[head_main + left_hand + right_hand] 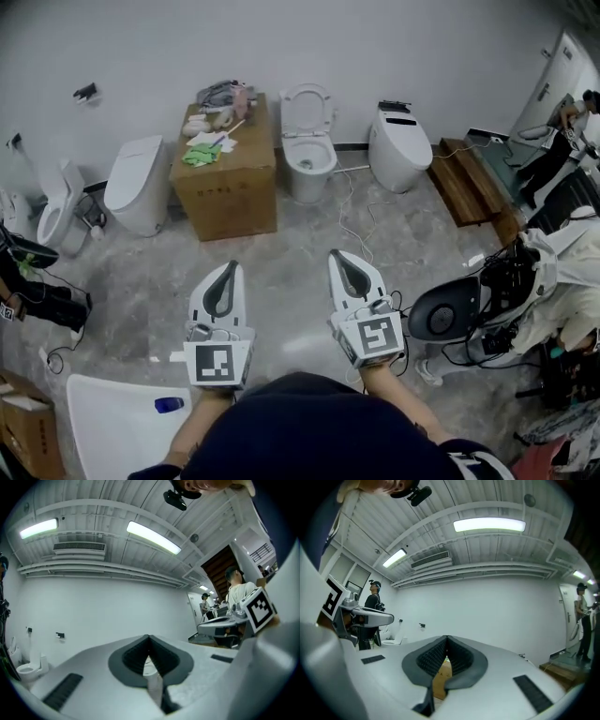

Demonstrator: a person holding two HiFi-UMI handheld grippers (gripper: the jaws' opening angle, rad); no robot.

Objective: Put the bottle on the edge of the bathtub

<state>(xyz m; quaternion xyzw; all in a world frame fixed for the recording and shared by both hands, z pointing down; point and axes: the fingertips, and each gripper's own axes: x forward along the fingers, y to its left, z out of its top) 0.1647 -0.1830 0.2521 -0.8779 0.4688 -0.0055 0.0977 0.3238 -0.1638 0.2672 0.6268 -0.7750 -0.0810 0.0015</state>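
Bottle: a small blue bottle [169, 404] lies on its side on the white bathtub [112, 427], close to the tub's right edge and near its far right corner in the head view. It is too small to make out its cap or label.
Bathtub: it stands on the floor [300, 234] at the lower left of the head view, just left of the person's body. A brown carton touches its left edge.
Left gripper: the left gripper [232, 266] is held over the floor, just right of and beyond the tub, well apart from the bottle. In the left gripper view [149, 637] its jaws are clenched tip to tip with nothing between them.
Right gripper: the right gripper [338, 255] is held level with the left one and near it. In the right gripper view [446, 638] the jaws are pressed together and grasp nothing.
Cardboard box: a cardboard box [225, 183] stands at the far edge of the floor against the wall, with cloths and small items on top.
Toilets: an open toilet [307, 141] is just right of the box, and a closed toilet [398, 145] stands further right.
Wooden platform: the wooden platform [464, 183] lies at the floor's far right corner.
Person: a person [553, 281] in white sits at the right edge, amid cables.
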